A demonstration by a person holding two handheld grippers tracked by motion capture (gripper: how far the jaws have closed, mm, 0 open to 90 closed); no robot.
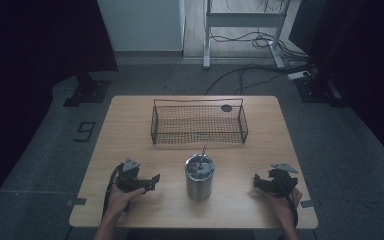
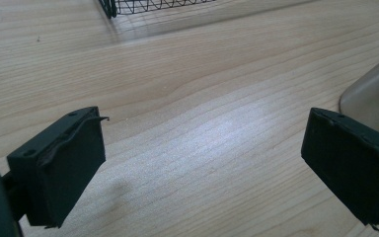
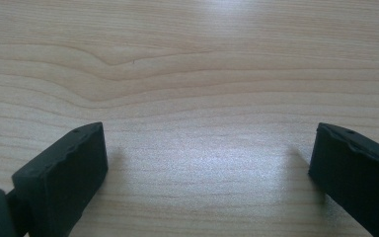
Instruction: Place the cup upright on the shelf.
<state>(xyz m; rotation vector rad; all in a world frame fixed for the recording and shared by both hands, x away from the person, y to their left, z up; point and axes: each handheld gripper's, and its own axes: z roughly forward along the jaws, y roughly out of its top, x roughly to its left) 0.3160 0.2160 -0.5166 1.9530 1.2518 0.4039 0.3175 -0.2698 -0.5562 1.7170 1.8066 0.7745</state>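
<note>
High view first: a steel canister (image 1: 199, 179) stands upright at the lower centre of the frame on the wooden table (image 1: 125, 130), a brushed cylinder with a greyish insert and a thin rod rising from its top. The left gripper (image 1: 150, 181) lies at its lower left, the right gripper (image 1: 258, 182) at its lower right, both near it but apart. A wire basket (image 1: 199, 121) sits above centre.

Left gripper view: jaws spread wide with nothing between them; the canister's dull metal wall (image 2: 375, 98) shows at the right edge, the basket corner (image 2: 109, 7) at the top.

Right gripper view: jaws wide apart over bare wood, gripping nothing.
</note>
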